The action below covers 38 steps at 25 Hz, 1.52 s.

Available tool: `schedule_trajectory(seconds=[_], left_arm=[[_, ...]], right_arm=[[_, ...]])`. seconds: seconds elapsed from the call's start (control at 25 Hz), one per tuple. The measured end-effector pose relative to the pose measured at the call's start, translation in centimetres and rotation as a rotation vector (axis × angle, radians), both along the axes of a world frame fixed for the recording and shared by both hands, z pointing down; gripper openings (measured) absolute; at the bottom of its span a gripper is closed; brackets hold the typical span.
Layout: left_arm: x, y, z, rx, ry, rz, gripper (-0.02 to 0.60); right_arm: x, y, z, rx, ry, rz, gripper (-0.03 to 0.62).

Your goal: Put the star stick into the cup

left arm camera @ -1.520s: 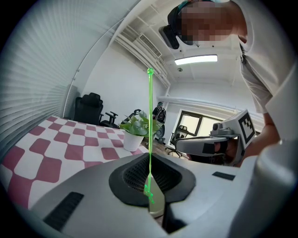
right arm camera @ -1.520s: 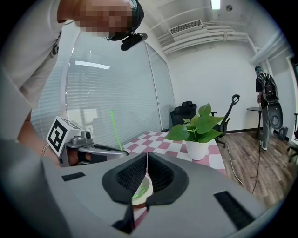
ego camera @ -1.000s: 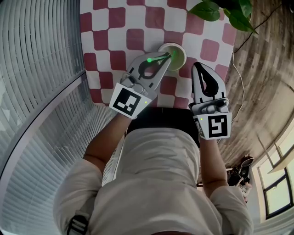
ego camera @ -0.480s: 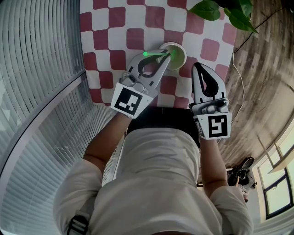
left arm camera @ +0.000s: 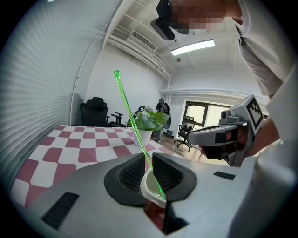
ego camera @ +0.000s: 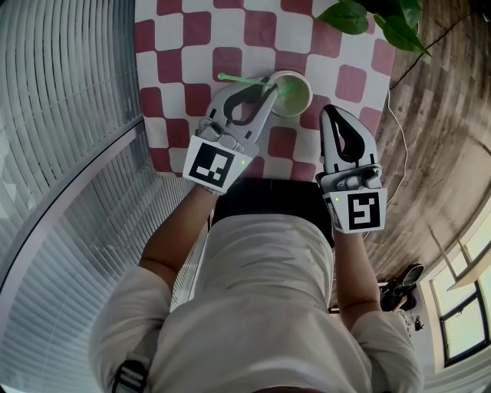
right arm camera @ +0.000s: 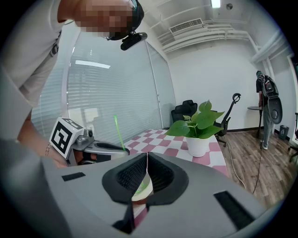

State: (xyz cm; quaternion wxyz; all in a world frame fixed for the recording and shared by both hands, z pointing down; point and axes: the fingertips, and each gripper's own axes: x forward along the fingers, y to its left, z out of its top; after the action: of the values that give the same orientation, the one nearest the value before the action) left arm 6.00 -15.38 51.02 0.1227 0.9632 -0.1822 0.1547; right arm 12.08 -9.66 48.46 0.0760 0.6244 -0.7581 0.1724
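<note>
- Pale shirt [ego camera: 268, 307] and two bare forearms: closest to the head camera, filling the lower frame.
- Right gripper [ego camera: 329, 111]: I hold it over the near edge of the table, to the right of the cup and apart from it, with its marker cube toward the body. In the right gripper view its two pads [right arm camera: 145, 158] sit pressed together with nothing between them.
- Left gripper [ego camera: 269, 81]: it reaches forward with its tips just beside the cup's left rim. In the left gripper view I read the jaws as clamped on the shaft of the star stick, just above the cup's mouth.
- Star stick [left arm camera: 132, 122]: thin and translucent green, standing tilted. Its lower end is inside the cup. The upper end carries a small knob and leans out to the cup's left in the head view. I cannot make out the star itself.
- Cup [ego camera: 291, 94]: pale and round, standing upright on the table, with a green glow inside it.
- Table [ego camera: 196, 31]: covered in a red-and-white chequered pattern.
- Potted plant [ego camera: 368, 15]: broad green leaves in a white pot, at the far right of the table, well apart from the cup.
- Slatted blinds [ego camera: 61, 115]: along the left side.
- Wooden floor [ego camera: 430, 100]: to the right of the table.
- Black office chairs [left arm camera: 95, 111]: farthest back, beyond the table.
</note>
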Motion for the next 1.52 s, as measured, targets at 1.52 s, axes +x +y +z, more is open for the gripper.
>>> schedule_trajectory(seconds=[1.52], left_arm=[[-2.5,-0.9,3.6,-0.045,-0.089,-0.024,0.167]], right_arm=[[-0.4,-0.6,-0.4,0.007,0.006,0.014,0.034]])
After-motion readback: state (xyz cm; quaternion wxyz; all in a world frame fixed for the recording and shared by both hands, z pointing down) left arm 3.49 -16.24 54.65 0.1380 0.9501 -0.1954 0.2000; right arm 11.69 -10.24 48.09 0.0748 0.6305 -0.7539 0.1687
